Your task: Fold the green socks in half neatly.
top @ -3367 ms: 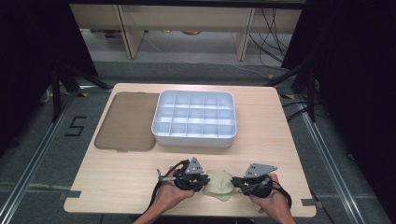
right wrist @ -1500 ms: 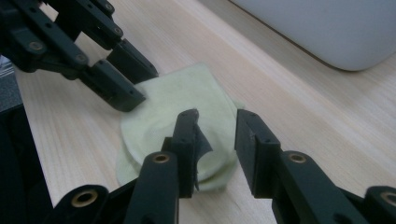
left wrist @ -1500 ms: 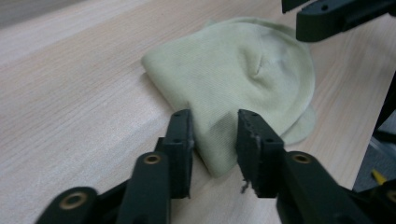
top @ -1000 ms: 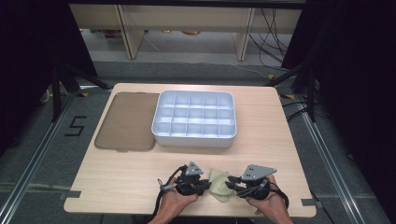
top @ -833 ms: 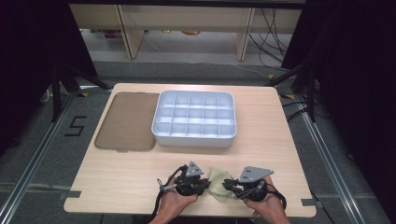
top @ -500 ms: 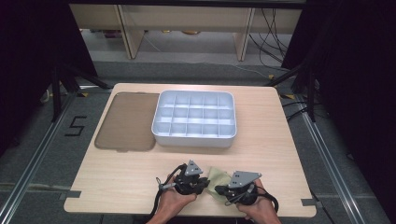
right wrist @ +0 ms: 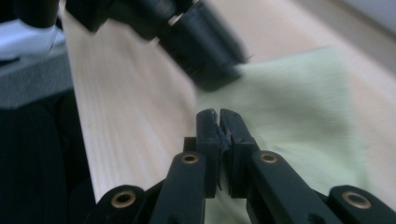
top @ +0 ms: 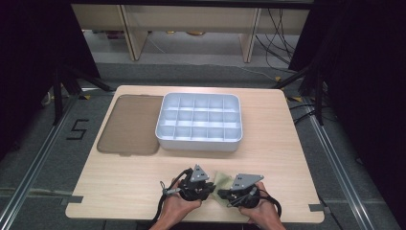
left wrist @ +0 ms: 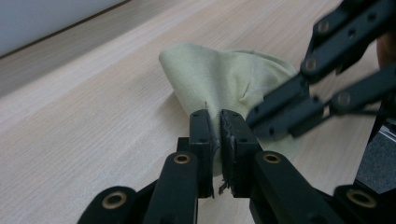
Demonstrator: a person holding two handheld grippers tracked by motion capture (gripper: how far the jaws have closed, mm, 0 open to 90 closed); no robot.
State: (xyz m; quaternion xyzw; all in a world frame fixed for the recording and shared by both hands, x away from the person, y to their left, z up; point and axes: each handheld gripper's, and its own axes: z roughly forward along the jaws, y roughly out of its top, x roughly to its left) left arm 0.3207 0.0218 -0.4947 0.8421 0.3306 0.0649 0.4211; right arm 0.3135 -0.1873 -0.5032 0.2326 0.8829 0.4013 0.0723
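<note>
Moved leftward toward the left gripper [top: 205, 188] since the earlier frames: right gripper [top: 226, 195], now just beside it over the cloth [top: 221, 179], with more of the cloth covered than before. Jaws just closed, too. In the right gripper view [right wrist: 218, 114], jaws together, apparently pinching a thin edge of cloth [right wrist: 299, 107], though blurred there. In the left gripper view [left wrist: 218, 122], jaws clamped on a raised fold of cloth [left wrist: 219, 86].

Cloth position: pale yellow-green, crumpled, near the front edge of the table [top: 119, 191], between the two grippers, well apart from the tray [top: 165, 139] and the brown lid [top: 129, 124] lying flat beside it.

Step in hand, by judgement: both corners or edges pinched, ready for folding or spreading the cloth. Next move probably calls for lifting both grips together and drawing them apart or over, keeping the pinch firm so the thin fabric does not slip.

Writing: only a "5" [top: 76, 129] marked on the floor left of the table; no brands or labels legible elsewhere.
</note>
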